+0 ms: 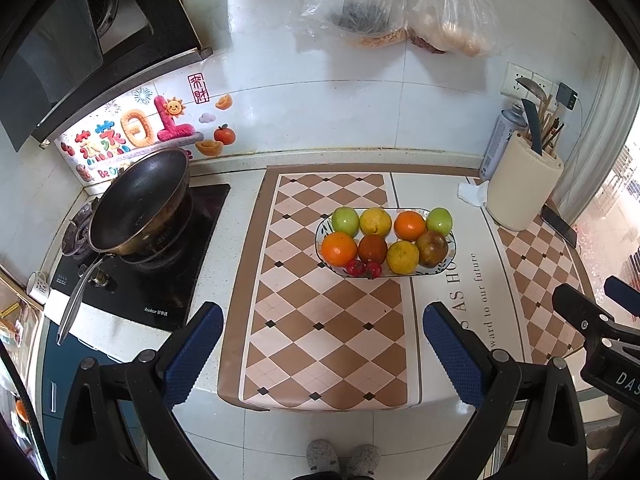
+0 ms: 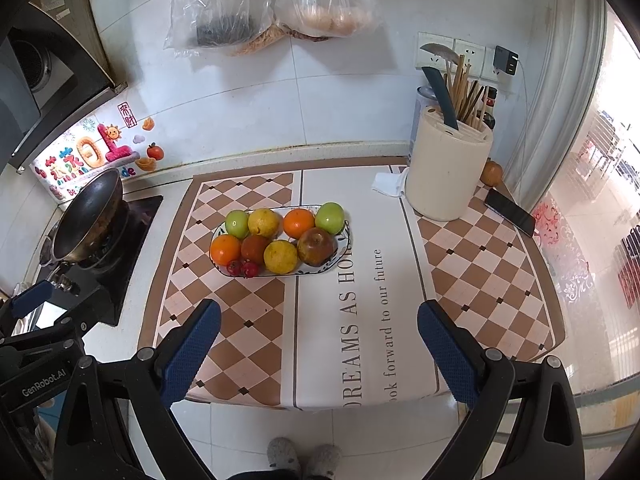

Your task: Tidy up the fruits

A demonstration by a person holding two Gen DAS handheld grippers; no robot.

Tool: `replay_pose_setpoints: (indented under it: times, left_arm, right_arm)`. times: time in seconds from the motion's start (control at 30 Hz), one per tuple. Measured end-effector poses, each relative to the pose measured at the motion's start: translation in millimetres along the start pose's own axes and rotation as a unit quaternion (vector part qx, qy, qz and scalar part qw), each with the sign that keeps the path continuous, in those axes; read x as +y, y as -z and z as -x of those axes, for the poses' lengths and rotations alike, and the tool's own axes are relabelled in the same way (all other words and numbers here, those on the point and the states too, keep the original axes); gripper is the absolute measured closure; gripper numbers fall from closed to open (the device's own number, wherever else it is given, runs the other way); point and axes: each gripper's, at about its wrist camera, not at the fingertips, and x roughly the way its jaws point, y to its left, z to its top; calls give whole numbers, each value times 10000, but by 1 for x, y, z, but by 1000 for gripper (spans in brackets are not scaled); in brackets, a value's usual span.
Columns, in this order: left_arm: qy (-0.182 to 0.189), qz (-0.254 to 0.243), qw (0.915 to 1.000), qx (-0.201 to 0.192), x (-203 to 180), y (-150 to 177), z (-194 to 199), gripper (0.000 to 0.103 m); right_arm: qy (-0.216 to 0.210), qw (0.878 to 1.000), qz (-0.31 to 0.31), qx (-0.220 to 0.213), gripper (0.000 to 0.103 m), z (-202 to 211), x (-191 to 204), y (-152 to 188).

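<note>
Both wide open, the left hand-held gripper (image 1: 322, 356) and right hand-held gripper (image 2: 318, 354) hover before the fruit plate (image 2: 340, 254), whose smooth round oranges (image 2: 225, 249) likely roll—best pinched across the middle.

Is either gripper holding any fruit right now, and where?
Neither. The left gripper and right gripper are open and empty; all fruit sits on the plate.

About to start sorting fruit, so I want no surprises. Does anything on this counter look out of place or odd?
Mostly tidy. One orange fruit sits alone behind the knife block, away from the plate holding the rest. A phone lies near the counter's right edge.
</note>
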Motion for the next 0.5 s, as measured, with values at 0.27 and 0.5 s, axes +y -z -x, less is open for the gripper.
replay_pose_setpoints:
  times: [0.27,0.5]
  left_arm:
    - [18,-39,10000,-77,-3,0,4,1]
    - [53,-88,9998,-195,-5,-1,10,1]
  right_arm:
    - [9,10000,6,-11,2,0,-1,0]
    - [33,10000,-14,-22,2,3,-5,1]
